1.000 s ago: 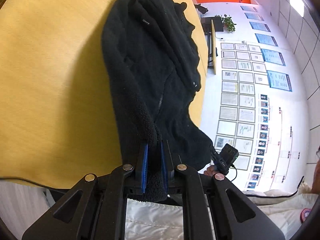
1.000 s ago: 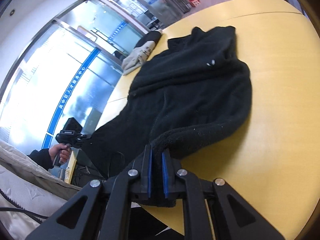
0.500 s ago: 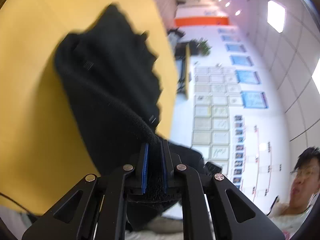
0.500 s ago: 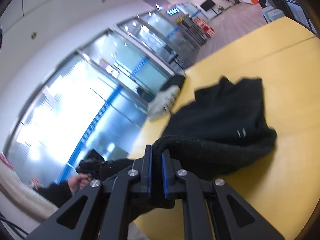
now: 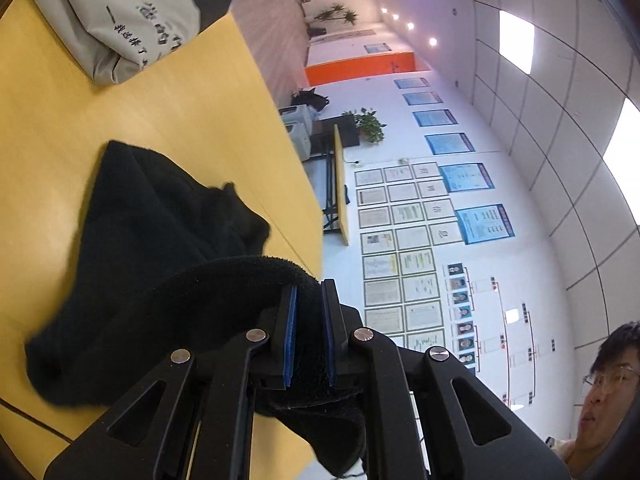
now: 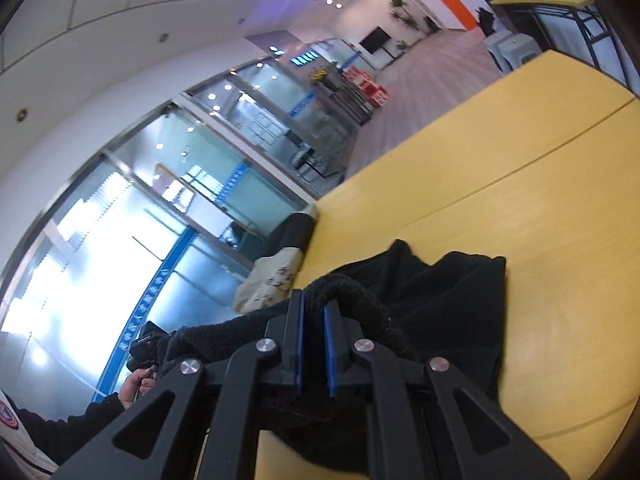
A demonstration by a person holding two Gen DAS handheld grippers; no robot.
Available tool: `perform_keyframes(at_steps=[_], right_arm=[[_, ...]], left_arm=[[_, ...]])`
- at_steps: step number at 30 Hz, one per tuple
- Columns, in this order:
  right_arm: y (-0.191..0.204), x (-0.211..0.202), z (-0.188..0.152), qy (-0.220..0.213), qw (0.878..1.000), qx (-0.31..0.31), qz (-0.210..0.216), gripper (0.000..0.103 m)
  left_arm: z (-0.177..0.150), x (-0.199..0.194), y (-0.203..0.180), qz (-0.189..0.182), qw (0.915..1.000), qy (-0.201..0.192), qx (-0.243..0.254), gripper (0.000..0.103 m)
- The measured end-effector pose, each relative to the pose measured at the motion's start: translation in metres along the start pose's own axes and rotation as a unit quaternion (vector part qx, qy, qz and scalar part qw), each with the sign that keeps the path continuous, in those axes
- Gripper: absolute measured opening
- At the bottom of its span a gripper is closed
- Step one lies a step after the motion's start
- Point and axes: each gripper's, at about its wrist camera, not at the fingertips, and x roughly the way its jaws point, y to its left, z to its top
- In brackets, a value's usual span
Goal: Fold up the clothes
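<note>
A black fleece jacket lies on the yellow wooden table, its near hem lifted off the top. My left gripper is shut on the thick hem at one corner. My right gripper is shut on the hem at the other corner; the jacket also shows in the right wrist view, bunched ahead of the fingers. The held hem curls up over both pairs of blue pads. The far part of the jacket rests on the table.
A folded grey and black garment with printed characters lies at the table's far end; it also shows in the right wrist view. The table edge runs close beside the jacket. A person stands at the near right.
Both grippers have lifted the jacket's near hem and carried it forward over the rest of the garment. The jacket has gone from spread long to bunched short.
</note>
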Motion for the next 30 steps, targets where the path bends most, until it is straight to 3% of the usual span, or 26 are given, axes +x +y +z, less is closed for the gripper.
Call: perform_keyframes(at_steps=[4, 9, 11, 14, 15, 16, 17, 18, 19, 21, 23, 25, 28, 30], right_arm=[[-0.054, 0.058, 0.010, 0.011, 0.999, 0.029, -0.039, 0.008], [-0.121, 0.112, 0.009, 0.038, 0.991, 0.078, -0.106, 0.009], [-0.145, 0.124, 0.005, 0.048, 0.985, 0.102, -0.128, 0.009], [-0.164, 0.117, 0.003, 0.033, 0.983, 0.131, -0.122, 0.010], [-0.161, 0.112, 0.005, 0.028, 0.985, 0.126, -0.119, 0.015], [-0.158, 0.106, 0.007, 0.023, 0.986, 0.121, -0.116, 0.025], [-0.155, 0.098, 0.010, 0.011, 0.987, 0.115, -0.115, 0.040], [-0.148, 0.082, 0.015, -0.022, 0.986, 0.109, -0.121, 0.087], [-0.142, 0.065, 0.021, -0.055, 0.985, 0.103, -0.127, 0.103], [-0.128, 0.031, 0.032, -0.113, 0.981, 0.088, -0.133, 0.103], [-0.108, 0.009, 0.037, -0.135, 0.979, 0.050, -0.143, 0.103], [-0.069, 0.024, 0.022, -0.080, 0.985, -0.042, -0.148, 0.103], [-0.011, 0.058, -0.015, 0.017, 0.973, -0.184, -0.137, 0.103], [0.000, 0.093, -0.055, 0.089, 0.959, -0.235, -0.132, 0.103]], left_arm=[[0.050, 0.037, 0.052, 0.021, 0.9996, 0.007, -0.018, 0.010], [0.086, 0.065, 0.103, 0.056, 0.9975, 0.027, -0.034, 0.010], [0.093, 0.070, 0.116, 0.060, 0.9969, 0.035, -0.038, 0.011], [0.100, 0.069, 0.117, 0.057, 0.9971, 0.043, -0.026, 0.014], [0.104, 0.063, 0.110, 0.059, 0.9974, 0.038, -0.013, 0.016], [0.108, 0.053, 0.100, 0.064, 0.9975, 0.028, 0.005, 0.026], [0.113, 0.044, 0.089, 0.069, 0.9972, 0.019, 0.022, 0.044], [0.117, 0.035, 0.078, 0.074, 0.9964, 0.009, 0.040, 0.052], [0.122, 0.026, 0.067, 0.079, 0.9952, -0.001, 0.058, 0.061], [0.127, 0.010, 0.044, 0.087, 0.9911, -0.014, 0.100, 0.071], [0.123, -0.001, 0.016, 0.089, 0.9837, -0.011, 0.156, 0.087], [0.110, 0.008, 0.002, 0.109, 0.9712, 0.023, 0.211, 0.089], [0.069, 0.055, 0.015, 0.133, 0.9443, 0.148, 0.262, 0.089], [0.035, 0.082, 0.030, 0.155, 0.9175, 0.219, 0.293, 0.085]])
